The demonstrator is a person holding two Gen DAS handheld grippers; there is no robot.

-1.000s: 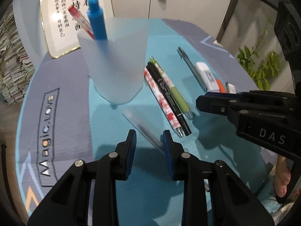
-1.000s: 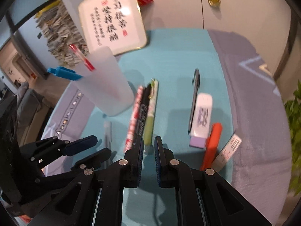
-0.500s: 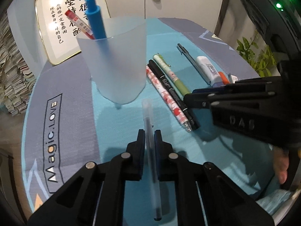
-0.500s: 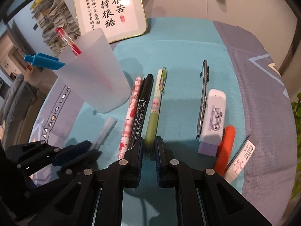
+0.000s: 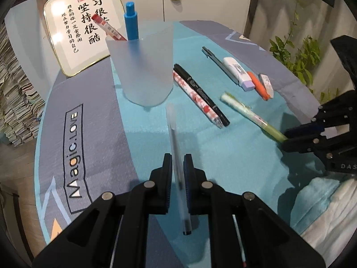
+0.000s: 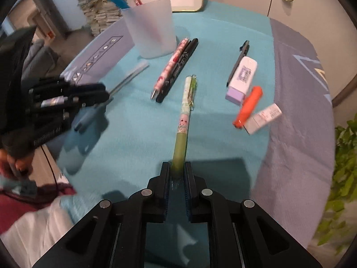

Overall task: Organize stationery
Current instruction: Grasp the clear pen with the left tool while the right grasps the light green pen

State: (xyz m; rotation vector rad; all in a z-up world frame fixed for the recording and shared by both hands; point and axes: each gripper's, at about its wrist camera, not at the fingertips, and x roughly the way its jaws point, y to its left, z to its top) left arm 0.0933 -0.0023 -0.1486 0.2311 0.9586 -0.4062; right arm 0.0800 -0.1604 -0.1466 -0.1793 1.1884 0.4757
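Observation:
My left gripper (image 5: pixel 177 164) is shut on a clear frosted pen (image 5: pixel 173 134), held above the table and pointing at the frosted cup (image 5: pixel 142 67). The cup holds a blue marker (image 5: pixel 131 21) and a red pen (image 5: pixel 109 28). My right gripper (image 6: pixel 177 170) is shut on the green pen (image 6: pixel 186 114), lifted off the cloth; it also shows in the left wrist view (image 5: pixel 247 114). A pink patterned pen (image 5: pixel 196 99) and a black pen (image 5: pixel 200 93) lie side by side beside the cup. The left gripper shows in the right wrist view (image 6: pixel 89 93).
A dark slim pen (image 5: pixel 214 60), a white-purple correction tape (image 5: pixel 238 72), an orange item (image 5: pixel 258 84) and a white eraser (image 5: pixel 266 83) lie at the right. A framed calligraphy plaque (image 5: pixel 80 35) stands behind the cup. A plant (image 5: pixel 294 55) is past the table's right edge.
My left gripper closed on the clear pen and lifted it. My right gripper took the green pen from beside the black pen and pulled it back to the right.

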